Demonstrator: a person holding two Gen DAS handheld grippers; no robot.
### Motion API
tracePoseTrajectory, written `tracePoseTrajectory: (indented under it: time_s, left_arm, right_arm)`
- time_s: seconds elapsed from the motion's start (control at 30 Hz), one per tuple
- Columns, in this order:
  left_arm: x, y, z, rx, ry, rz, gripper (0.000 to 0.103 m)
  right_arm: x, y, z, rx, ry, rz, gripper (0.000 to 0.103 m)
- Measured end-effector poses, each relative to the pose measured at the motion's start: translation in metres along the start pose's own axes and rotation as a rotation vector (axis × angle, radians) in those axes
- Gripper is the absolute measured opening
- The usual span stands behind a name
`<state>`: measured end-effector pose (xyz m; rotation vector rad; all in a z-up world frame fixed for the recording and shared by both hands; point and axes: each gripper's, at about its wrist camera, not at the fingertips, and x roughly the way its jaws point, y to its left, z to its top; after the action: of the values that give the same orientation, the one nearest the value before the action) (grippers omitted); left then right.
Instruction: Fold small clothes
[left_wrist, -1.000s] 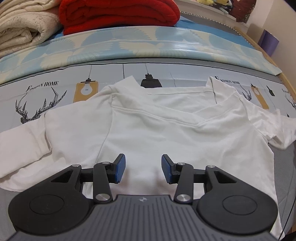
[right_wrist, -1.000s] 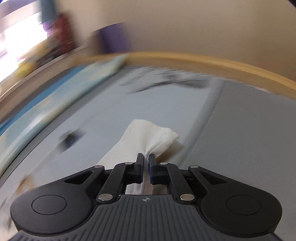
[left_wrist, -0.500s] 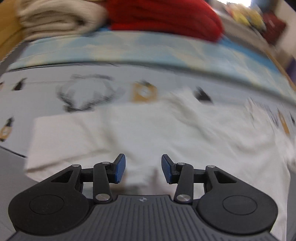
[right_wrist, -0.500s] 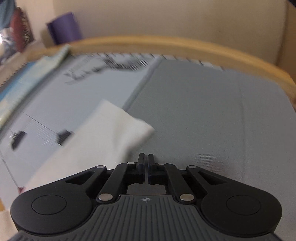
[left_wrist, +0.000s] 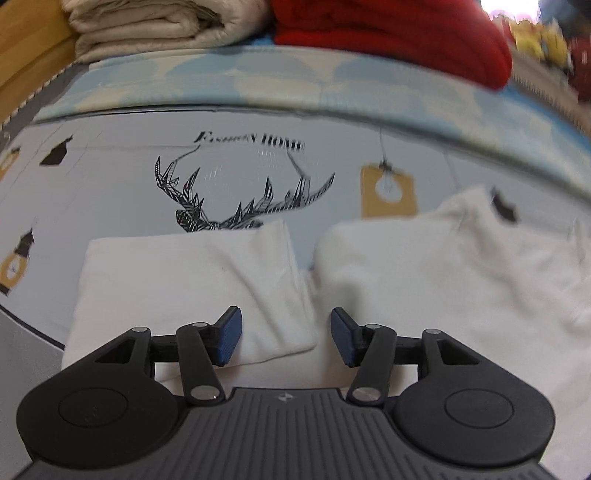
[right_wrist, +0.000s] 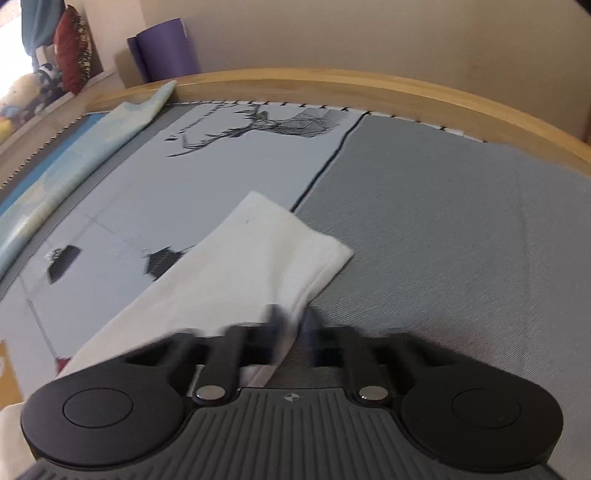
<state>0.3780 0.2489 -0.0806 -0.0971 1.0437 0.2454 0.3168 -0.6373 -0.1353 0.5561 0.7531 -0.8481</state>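
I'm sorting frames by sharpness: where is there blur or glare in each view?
Left wrist: the right side smears, shirt and red blanket soft, glare at the top right corner, deer print fairly crisp. Right wrist: only the jaws' tips are blurred; the sleeve is sharp.

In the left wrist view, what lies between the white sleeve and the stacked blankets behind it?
Only printed bedsheet with a deer-antler print, then a pale blue patterned cover.
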Motion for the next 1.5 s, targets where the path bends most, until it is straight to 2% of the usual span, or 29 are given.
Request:
tracePoseTrajectory:
  time_s: [0.07, 0.13, 0.2, 0.27, 0.33, 0.4, 0.47, 0.57, 0.67, 0.73, 0.83, 0.9, 0.93, 0.97, 1.07, 1.17, 1.23, 1.33, 1.4, 1.5]
  left_arm:
    - [0.009, 0.002, -0.003, 0.006, 0.026, 0.033, 0.059]
    - [0.013, 0.007, -0.006, -0.015, 0.022, 0.019, 0.056]
    - [0.012, 0.007, -0.006, 0.003, 0.014, 0.008, 0.018]
    - [0.002, 0.012, -0.002, 0.014, -0.017, 0.023, 0.013]
    - [-0.012, 0.023, 0.004, -0.025, -0.067, 0.043, 0.013]
    - [-0.033, 0.048, 0.011, -0.110, -0.119, 0.079, 0.013]
    - [-0.052, 0.082, 0.014, -0.217, -0.162, 0.118, 0.013]
    - [-0.077, 0.135, 0.009, -0.342, -0.201, 0.243, 0.013]
    - [-0.097, 0.182, -0.002, -0.413, -0.216, 0.389, 0.013]
    - [-0.106, 0.208, -0.010, -0.435, -0.215, 0.466, 0.013]
    - [-0.115, 0.241, -0.022, -0.475, -0.178, 0.503, 0.017]
    - [-0.121, 0.248, -0.031, -0.490, -0.162, 0.535, 0.031]
    - [-0.126, 0.248, -0.034, -0.485, -0.164, 0.546, 0.034]
    - [-0.132, 0.245, -0.036, -0.467, -0.175, 0.533, 0.037]
    - [-0.152, 0.221, -0.042, -0.399, -0.217, 0.455, 0.037]
    - [-0.163, 0.182, -0.049, -0.327, -0.239, 0.320, 0.037]
    - [-0.170, 0.152, -0.055, -0.292, -0.222, 0.204, 0.037]
    - [-0.180, 0.103, -0.077, -0.249, -0.154, 0.023, 0.037]
    - [-0.185, 0.072, -0.099, -0.231, -0.080, -0.086, 0.037]
    - [-0.188, 0.027, -0.142, -0.185, 0.073, -0.243, 0.037]
  right_arm:
    - [0.003, -0.001, 0.000, -0.016, -0.021, -0.057, 0.003]
    - [0.005, -0.003, 0.000, -0.010, -0.037, -0.123, 0.003]
    - [0.004, -0.004, 0.000, 0.006, -0.045, -0.155, 0.004]
    - [0.002, -0.001, 0.000, 0.006, -0.041, -0.160, 0.005]
    - [-0.005, 0.002, 0.001, 0.007, -0.050, -0.161, 0.015]
    - [-0.016, 0.003, 0.001, 0.024, -0.065, -0.171, 0.028]
    - [-0.030, 0.005, 0.002, 0.049, -0.082, -0.169, 0.030]
    - [-0.057, 0.011, 0.003, 0.041, -0.119, -0.140, 0.031]
    - [-0.089, 0.016, 0.001, -0.003, -0.142, -0.064, 0.031]
    - [-0.110, 0.019, -0.004, -0.035, -0.129, 0.017, 0.034]
    - [-0.140, 0.020, -0.016, -0.102, -0.088, 0.136, 0.038]
    - [-0.163, 0.020, -0.026, -0.154, -0.071, 0.197, 0.040]
    - [-0.175, 0.018, -0.031, -0.176, -0.060, 0.227, 0.041]
    - [-0.186, 0.017, -0.037, -0.195, -0.047, 0.255, 0.042]
    - [-0.216, 0.008, -0.059, -0.266, 0.008, 0.341, 0.045]
    - [-0.241, -0.001, -0.089, -0.347, 0.085, 0.400, 0.047]
    - [-0.253, -0.007, -0.113, -0.386, 0.149, 0.431, 0.047]
    - [-0.261, -0.012, -0.149, -0.441, 0.260, 0.476, 0.047]
    - [-0.267, -0.014, -0.168, -0.488, 0.290, 0.492, 0.047]
    - [-0.269, -0.014, -0.187, -0.573, 0.364, 0.525, 0.047]
